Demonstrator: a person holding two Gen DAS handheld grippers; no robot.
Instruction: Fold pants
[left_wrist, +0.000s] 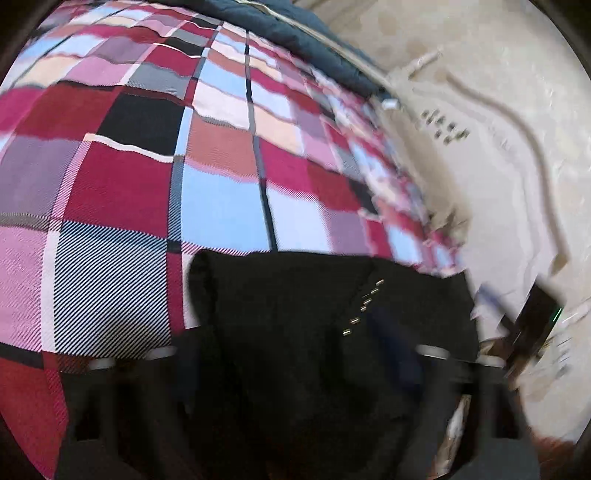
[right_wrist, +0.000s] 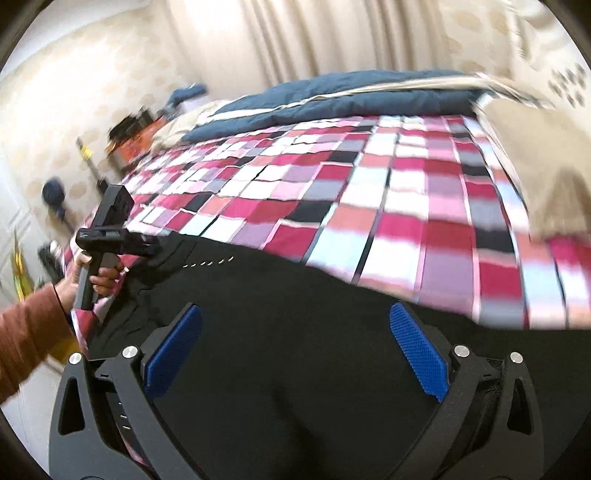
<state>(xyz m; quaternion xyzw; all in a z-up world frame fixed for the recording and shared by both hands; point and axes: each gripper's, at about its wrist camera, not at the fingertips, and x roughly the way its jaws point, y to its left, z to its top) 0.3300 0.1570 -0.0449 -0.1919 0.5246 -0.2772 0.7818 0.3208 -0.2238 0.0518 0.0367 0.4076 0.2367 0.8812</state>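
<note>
In the right wrist view the right tool (right_wrist: 295, 354) fills the bottom of the frame, its blue pads (right_wrist: 417, 354) standing wide apart over the black pants (right_wrist: 280, 295), gripping nothing. The pants lie spread on the bed's plaid cover (right_wrist: 388, 206), from the lower centre toward the left edge. At mid left a hand (right_wrist: 94, 273) in a rust sleeve (right_wrist: 29, 339) holds the left tool (right_wrist: 122, 243) at the pants' far edge, beside a row of small metal studs (right_wrist: 207, 263). In the left wrist view the left tool (left_wrist: 295, 369) is dark and smeared; black cloth lies between its fingers, but I cannot tell whether they pinch it. The likely trouble: with one side free, a pull on the other would drag the pants askew or bunch the fold. Only the right view shows the hand and the blue quilt (right_wrist: 332, 96) beyond; only the left shows the pale floor (left_wrist: 498, 184) at right.
</note>
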